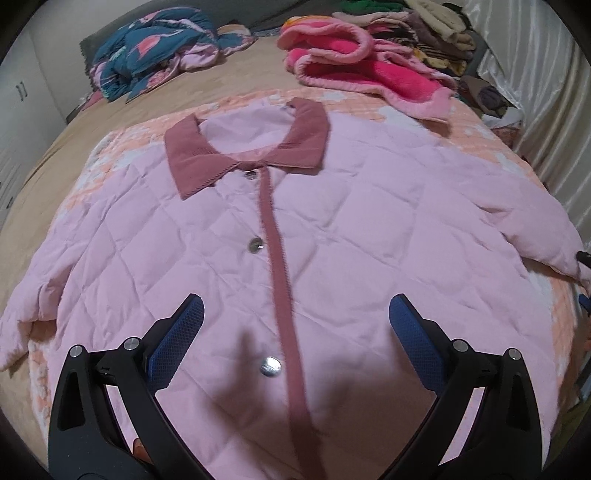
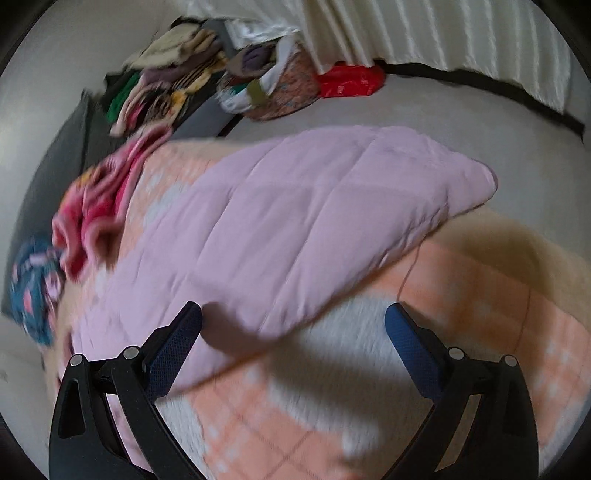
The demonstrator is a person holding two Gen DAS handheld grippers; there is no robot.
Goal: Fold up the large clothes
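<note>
A pale pink quilted jacket (image 1: 332, 229) lies front-up and spread flat on the bed, with a dusty-rose collar (image 1: 207, 155), a rose placket strip and silver snap buttons (image 1: 270, 366). My left gripper (image 1: 295, 317) hovers open above the lower front of the jacket, straddling the placket, holding nothing. In the right wrist view the jacket's sleeve (image 2: 314, 221) stretches out over the bed's side toward the floor. My right gripper (image 2: 293, 321) is open just above the sleeve's near edge, with nothing between its fingers.
A peach checked blanket (image 2: 332, 424) covers the bed under the jacket. A bright pink fleece garment (image 1: 369, 70) and a blue patterned heap (image 1: 155, 48) lie at the far end. Stacked clothes (image 2: 166, 81), a stuffed basket (image 2: 280, 88) and white curtains (image 2: 443, 33) stand beyond the bed.
</note>
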